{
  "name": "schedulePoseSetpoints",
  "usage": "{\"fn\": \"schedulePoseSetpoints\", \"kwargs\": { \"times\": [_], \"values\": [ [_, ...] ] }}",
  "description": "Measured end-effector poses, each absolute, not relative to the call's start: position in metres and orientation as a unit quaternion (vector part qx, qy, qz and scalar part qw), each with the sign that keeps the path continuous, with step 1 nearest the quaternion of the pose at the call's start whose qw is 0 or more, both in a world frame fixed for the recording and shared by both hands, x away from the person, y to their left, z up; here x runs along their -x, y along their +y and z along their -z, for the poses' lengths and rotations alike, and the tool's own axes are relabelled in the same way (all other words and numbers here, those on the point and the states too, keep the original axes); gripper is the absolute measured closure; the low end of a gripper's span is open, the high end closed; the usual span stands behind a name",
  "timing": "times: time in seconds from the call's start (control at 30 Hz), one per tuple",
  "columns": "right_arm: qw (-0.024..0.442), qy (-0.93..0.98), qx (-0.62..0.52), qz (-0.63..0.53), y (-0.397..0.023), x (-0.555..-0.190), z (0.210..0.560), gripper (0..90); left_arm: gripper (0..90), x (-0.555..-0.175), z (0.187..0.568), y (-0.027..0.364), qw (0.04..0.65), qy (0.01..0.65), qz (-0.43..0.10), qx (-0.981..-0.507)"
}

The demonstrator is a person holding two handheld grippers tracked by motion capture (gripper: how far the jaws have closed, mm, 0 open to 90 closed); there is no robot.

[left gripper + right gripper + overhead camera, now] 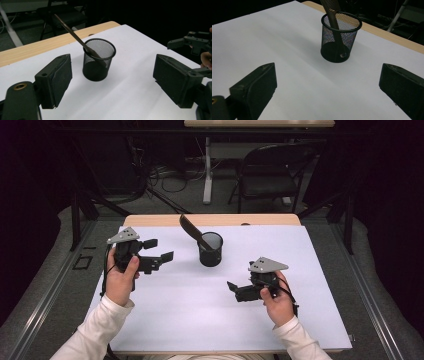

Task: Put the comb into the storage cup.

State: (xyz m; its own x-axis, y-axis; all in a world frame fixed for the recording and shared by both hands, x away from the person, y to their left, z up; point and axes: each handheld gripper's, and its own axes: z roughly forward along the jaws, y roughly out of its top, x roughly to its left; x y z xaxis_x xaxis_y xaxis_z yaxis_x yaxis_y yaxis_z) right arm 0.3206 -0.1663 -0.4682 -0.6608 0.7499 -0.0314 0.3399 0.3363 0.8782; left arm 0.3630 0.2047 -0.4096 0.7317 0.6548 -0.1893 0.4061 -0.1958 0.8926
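Note:
A black mesh cup point(210, 250) stands upright on the white sheet, toward the far middle of the table. A dark brown comb point(190, 230) sits in it and leans out over the rim to the far left. My left gripper point(159, 249) is held above the sheet left of the cup, open, with nothing between its jaws. My right gripper point(241, 278) hovers near and right of the cup, also open and holding nothing. The left gripper view has the cup point(99, 60) and comb point(72, 31) ahead between the jaws. From the other side, the right gripper view frames the cup point(339, 37) and comb point(332, 10).
The white sheet point(280, 310) covers most of a wooden table, whose bare far edge point(215, 219) shows behind the cup. A black folding chair point(270, 175) and a table leg point(207, 170) stand on the floor beyond. The right gripper point(190, 42) appears at the edge of the left gripper view.

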Motion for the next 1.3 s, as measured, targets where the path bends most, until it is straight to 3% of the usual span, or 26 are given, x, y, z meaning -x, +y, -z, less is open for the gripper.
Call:
{"fn": "schedulePoseSetpoints", "kwargs": {
  "times": [0.6, 1.3],
  "values": [
    [0.221, 0.779, -0.35, -0.471, -0.181, -0.301, 0.465, 1.2, 16.0, -0.326, 0.43, 0.208, 0.537, 0.314, -0.107, -0.776],
    [0.241, 0.758, -0.382, -0.47, -0.213, -0.281, 0.475, 1.2, 16.0, -0.299, 0.469, 0.233, 0.552, 0.349, -0.114, -0.749]
  ]
}}
